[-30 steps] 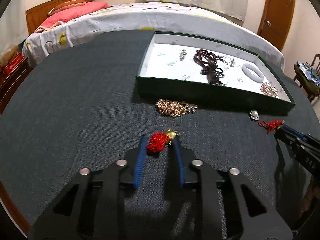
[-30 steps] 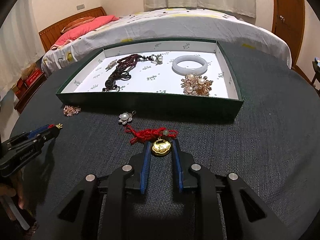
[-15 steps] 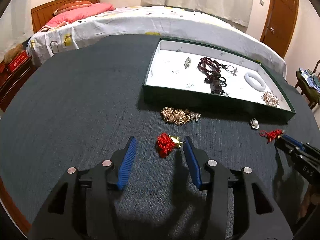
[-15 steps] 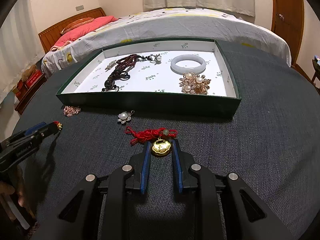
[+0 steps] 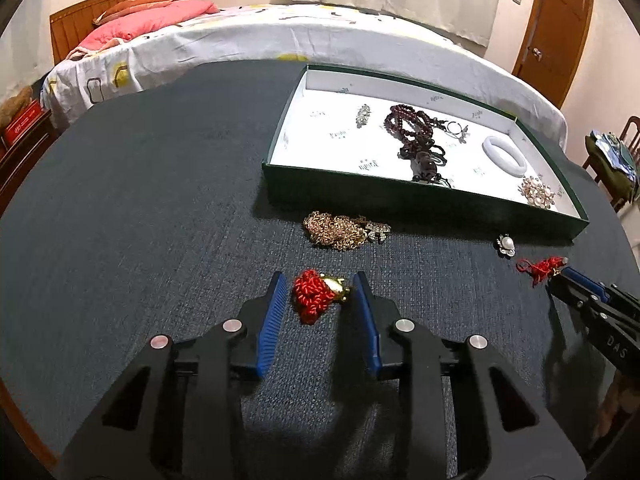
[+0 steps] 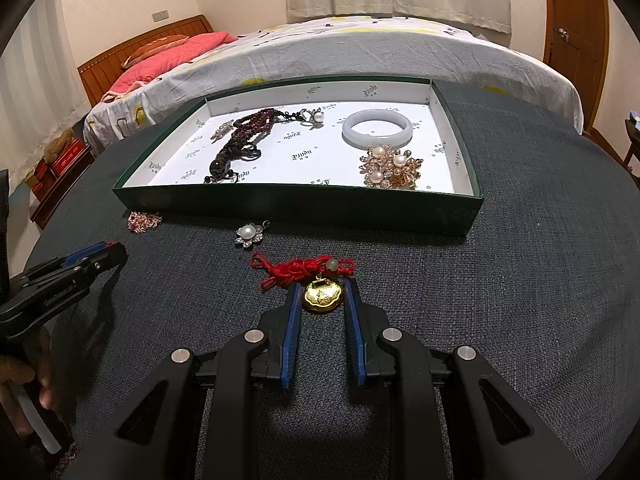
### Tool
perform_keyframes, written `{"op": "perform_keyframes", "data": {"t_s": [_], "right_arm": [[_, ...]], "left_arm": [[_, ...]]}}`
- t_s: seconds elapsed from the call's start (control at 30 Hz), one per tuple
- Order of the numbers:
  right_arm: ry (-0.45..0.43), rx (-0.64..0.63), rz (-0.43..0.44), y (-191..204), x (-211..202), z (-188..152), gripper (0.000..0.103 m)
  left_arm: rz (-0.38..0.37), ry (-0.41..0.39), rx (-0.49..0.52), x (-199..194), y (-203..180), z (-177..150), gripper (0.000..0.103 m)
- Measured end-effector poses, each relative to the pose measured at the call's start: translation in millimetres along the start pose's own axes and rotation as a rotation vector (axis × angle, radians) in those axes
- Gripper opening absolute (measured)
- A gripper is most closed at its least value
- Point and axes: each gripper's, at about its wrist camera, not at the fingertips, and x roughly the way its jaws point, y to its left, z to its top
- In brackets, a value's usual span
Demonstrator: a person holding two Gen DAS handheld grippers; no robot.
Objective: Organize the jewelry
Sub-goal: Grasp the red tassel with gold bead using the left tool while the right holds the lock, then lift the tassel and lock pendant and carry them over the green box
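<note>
A green tray [image 5: 420,204] [image 6: 296,204] with a white floor holds dark beads, a white bangle [image 6: 377,133] and a pearl brooch. On the dark cloth in front lie a gold chain pile [image 5: 336,232], a pearl flower pendant [image 6: 250,234] and two red-cord charms. My left gripper [image 5: 320,290] is open, its fingers either side of a red knot charm [image 5: 314,292]. My right gripper [image 6: 320,300] is open around the gold lock pendant [image 6: 323,296] on a red cord [image 6: 300,270], fingers close beside it.
A bed with a white sheet [image 5: 280,40] runs behind the round table. A wooden door [image 5: 552,28] stands at the back right. A chair with clothes [image 5: 616,160] is at the far right. A low cabinet [image 6: 60,176] stands at the left.
My left gripper opened and let the red knot charm down onto the cloth, then narrowed around it again. The right gripper stays around the gold pendant.
</note>
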Motion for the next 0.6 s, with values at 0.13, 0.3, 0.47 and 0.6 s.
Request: {"op": "perform_keyframes", "data": {"t_s": [0.13,0.3,0.47,0.6], "right_arm": [[0.000,0.000,0.002,0.2,-0.2,-0.5,0.023],[0.000,0.000,0.002,0.0,-0.1,-0.4,0.023],[0.000,0.000,0.002,0.1,0.0,-0.4,0.023],[0.000,0.000,0.002,0.1,0.0,-0.5,0.023]], "left_arm": [[0.001,-0.004,0.020,1.2,-2.7,0.4,0.025],[-0.003,-0.009,0.027,1.1,-4.1,-0.3,0.022],[0.002,-0.012,0.030,0.9,-5.3,-0.3,0.022],[0.004,-0.012,0.032,0.8,-5.1,-0.5,0.022]]}}
